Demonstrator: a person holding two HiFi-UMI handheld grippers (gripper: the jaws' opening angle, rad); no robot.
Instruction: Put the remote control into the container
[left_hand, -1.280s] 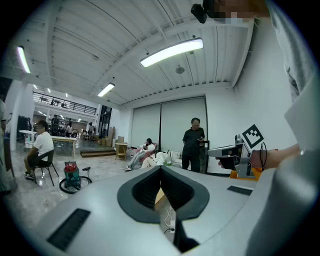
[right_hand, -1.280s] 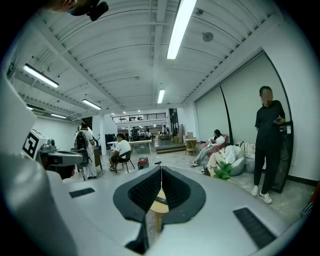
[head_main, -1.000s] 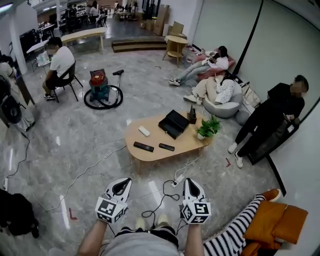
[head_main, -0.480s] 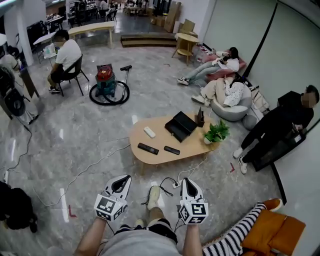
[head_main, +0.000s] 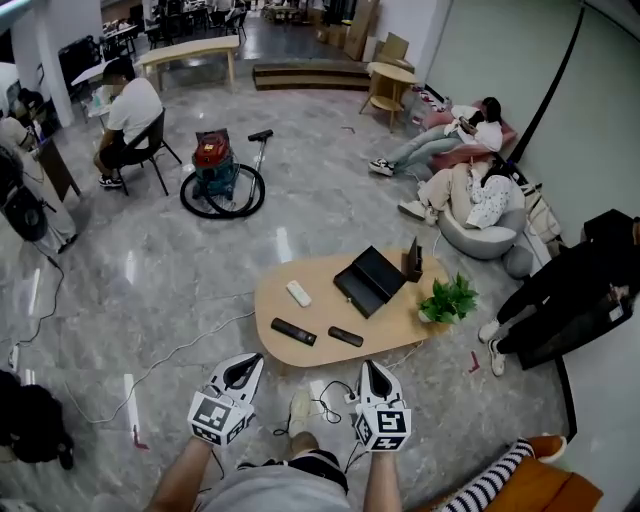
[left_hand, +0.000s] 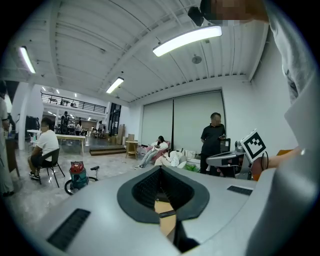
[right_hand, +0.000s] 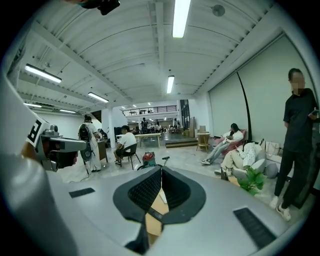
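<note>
A low oval wooden table (head_main: 320, 350) stands on the floor ahead of me. On it lie a white remote (head_main: 298, 293), two black remotes (head_main: 293, 332) (head_main: 346, 337) and an open black container (head_main: 370, 281). My left gripper (head_main: 243, 368) and right gripper (head_main: 371, 370) are held side by side short of the table's near edge, both shut and empty. In the left gripper view the jaws (left_hand: 160, 170) meet, with the table (left_hand: 165, 210) in the gap below. The right gripper view shows shut jaws (right_hand: 161, 172), with the white remote (right_hand: 163, 197) and a black remote (right_hand: 156, 214) beyond.
A potted plant (head_main: 450, 298) and a dark bottle (head_main: 413, 260) stand at the table's right end. Cables and a power strip (head_main: 330, 392) lie on the floor before the table. A person in black (head_main: 580, 295) stands to the right; a vacuum cleaner (head_main: 222, 175) sits far left.
The table has come closer and lower in the head view as I walk toward it. Both grippers have travelled forward with me, still shut.
</note>
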